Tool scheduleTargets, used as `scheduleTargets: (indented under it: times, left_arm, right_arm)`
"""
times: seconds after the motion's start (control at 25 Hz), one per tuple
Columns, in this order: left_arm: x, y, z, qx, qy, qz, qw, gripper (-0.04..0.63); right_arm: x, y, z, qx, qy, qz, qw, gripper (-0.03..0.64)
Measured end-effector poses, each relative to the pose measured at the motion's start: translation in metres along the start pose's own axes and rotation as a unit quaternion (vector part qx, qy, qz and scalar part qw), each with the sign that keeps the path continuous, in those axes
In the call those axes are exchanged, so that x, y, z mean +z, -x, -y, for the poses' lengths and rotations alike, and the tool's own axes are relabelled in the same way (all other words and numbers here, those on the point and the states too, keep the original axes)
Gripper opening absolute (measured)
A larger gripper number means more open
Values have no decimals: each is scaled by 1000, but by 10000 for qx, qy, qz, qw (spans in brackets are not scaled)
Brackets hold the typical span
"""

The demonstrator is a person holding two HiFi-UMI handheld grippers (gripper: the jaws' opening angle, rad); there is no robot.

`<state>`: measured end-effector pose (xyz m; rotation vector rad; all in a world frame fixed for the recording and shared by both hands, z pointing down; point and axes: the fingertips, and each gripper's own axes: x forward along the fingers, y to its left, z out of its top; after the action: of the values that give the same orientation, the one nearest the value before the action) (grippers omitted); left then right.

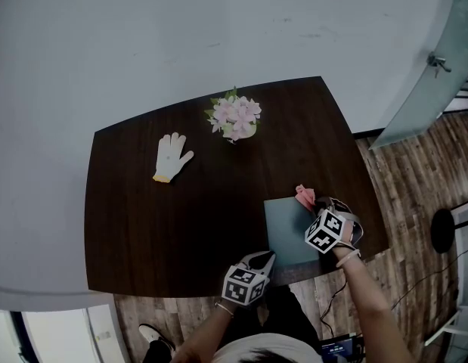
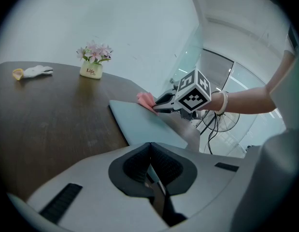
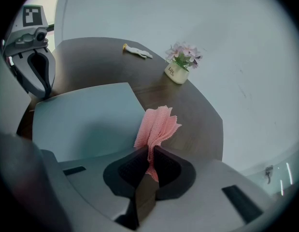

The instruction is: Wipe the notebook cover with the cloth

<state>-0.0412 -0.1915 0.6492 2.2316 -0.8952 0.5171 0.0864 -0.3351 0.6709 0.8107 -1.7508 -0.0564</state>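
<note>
A teal notebook (image 1: 285, 229) lies flat near the table's front right edge, also visible in the left gripper view (image 2: 142, 124) and the right gripper view (image 3: 86, 120). My right gripper (image 1: 314, 207) (image 3: 150, 152) is shut on a pink cloth (image 3: 156, 126), whose free end fans out over the notebook's far right corner (image 1: 304, 196) (image 2: 146, 99). My left gripper (image 1: 264, 260) (image 2: 150, 152) is shut with nothing in it. It hovers at the table's front edge, just near the notebook's front left corner.
A small pot of pink flowers (image 1: 234, 117) (image 2: 93, 62) stands at the back of the dark wooden table (image 1: 158, 233). A white glove (image 1: 172, 157) lies at the back left. Beyond the table's right edge are wood floor and a glass panel (image 1: 434, 74).
</note>
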Motion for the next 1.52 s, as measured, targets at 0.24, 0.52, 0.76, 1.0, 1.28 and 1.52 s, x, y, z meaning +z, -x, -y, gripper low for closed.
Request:
scheduleTargets:
  times: [0.24, 0.52, 0.76, 1.0, 1.28, 1.52]
  left_arm:
    - [-1, -1, 1, -1, -24, -78, 10000, 20]
    - [-3, -3, 2, 15, -63, -178, 9998, 20]
    - [-4, -2, 2, 6, 21, -174, 9998, 20]
    - [-4, -2, 4, -16, -14, -220, 9998, 20]
    - [-7, -3, 5, -119, 1, -396, 9991, 20]
    - [-6, -3, 5, -151, 63, -436, 9989, 20]
  right_arm:
    - [-7, 7, 7, -121, -328, 70, 9994, 34]
    - [8, 35, 20, -336, -900, 612, 9935, 34]
    - [34, 55, 3, -227, -901, 1026, 9904, 35]
    - [62, 62, -28, 55, -637, 1248, 9901, 35]
    - [86, 58, -66, 399, -256, 1316, 9902, 35]
    - [98, 49, -87, 575, 72, 1248, 9905, 35]
